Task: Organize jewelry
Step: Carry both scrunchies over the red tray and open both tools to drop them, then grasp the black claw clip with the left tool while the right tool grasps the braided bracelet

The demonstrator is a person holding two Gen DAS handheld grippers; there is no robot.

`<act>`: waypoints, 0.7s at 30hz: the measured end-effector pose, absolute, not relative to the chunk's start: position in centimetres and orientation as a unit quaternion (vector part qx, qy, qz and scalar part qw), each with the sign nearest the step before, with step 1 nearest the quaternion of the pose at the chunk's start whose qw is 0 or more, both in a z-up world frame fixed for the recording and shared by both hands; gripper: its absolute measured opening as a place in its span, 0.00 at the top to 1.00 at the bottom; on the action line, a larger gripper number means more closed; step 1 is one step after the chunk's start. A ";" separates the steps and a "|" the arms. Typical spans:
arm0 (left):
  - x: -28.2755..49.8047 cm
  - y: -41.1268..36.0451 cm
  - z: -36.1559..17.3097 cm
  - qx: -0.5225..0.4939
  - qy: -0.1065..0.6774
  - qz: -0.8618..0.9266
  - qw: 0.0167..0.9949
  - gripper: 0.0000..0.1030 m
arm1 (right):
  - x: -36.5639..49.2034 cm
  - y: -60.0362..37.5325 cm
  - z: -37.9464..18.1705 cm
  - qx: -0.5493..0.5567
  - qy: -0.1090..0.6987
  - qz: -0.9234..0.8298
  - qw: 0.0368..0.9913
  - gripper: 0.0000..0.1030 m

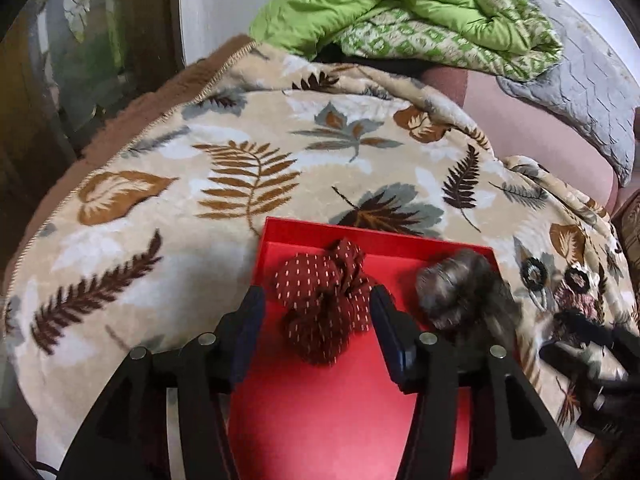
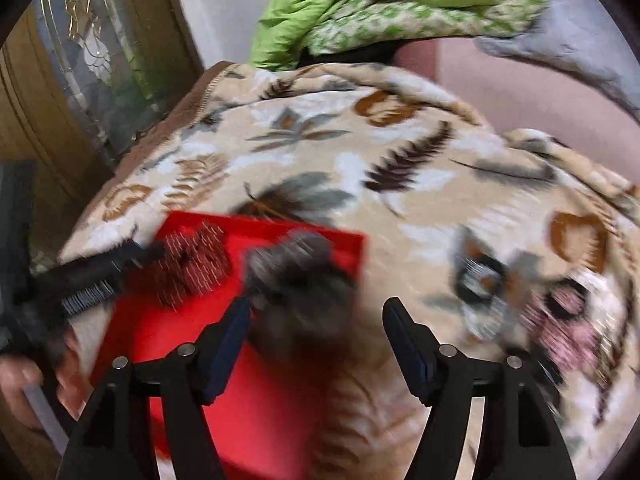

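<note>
Left gripper (image 1: pixel 318 308): jaws apart, straddling the dark red dotted scrunchie (image 1: pixel 324 300) without pressing it.
Right gripper (image 2: pixel 316 320): jaws wide, holding nothing; the blurred grey-brown scrunchie (image 2: pixel 296 276) is at 11 o'clock of it.
Red box (image 1: pixel 340 400): holds both scrunchies, grey-brown at 3 o'clock of the red.
Leaf-print blanket (image 1: pixel 240 160): under the box; more hair ties (image 1: pixel 560 284) at 3 o'clock.
</note>
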State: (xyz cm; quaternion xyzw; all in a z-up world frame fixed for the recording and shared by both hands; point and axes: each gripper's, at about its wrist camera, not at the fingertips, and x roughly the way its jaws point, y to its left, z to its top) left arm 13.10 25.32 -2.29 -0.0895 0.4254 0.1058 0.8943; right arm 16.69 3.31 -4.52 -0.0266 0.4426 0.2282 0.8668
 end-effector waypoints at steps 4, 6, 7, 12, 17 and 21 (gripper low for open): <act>10.2 24.4 -1.2 -0.091 0.416 0.099 0.900 0.49 | 13.2 2.2 -7.3 -0.039 0.479 0.225 0.847 0.41; 8.9 24.0 -0.9 -0.090 0.416 0.101 0.899 0.49 | 12.0 2.4 -9.0 -0.048 0.503 0.229 0.832 0.67; 8.5 23.9 -0.8 -0.091 0.417 0.101 0.898 0.49 | 11.6 2.4 -9.4 -0.042 0.503 0.234 0.831 0.69; 6.0 23.2 1.0 -0.095 0.412 0.102 0.900 0.49 | 10.3 3.2 -10.1 -0.024 0.510 0.245 0.824 0.82; 5.6 21.2 2.7 -0.083 0.399 0.090 0.909 0.49 | 7.6 4.1 -9.2 -0.054 0.502 0.272 0.819 0.82; 6.0 18.1 3.1 -0.079 0.397 0.061 0.912 0.49 | 5.9 0.4 -6.1 -0.059 0.463 0.245 0.850 0.72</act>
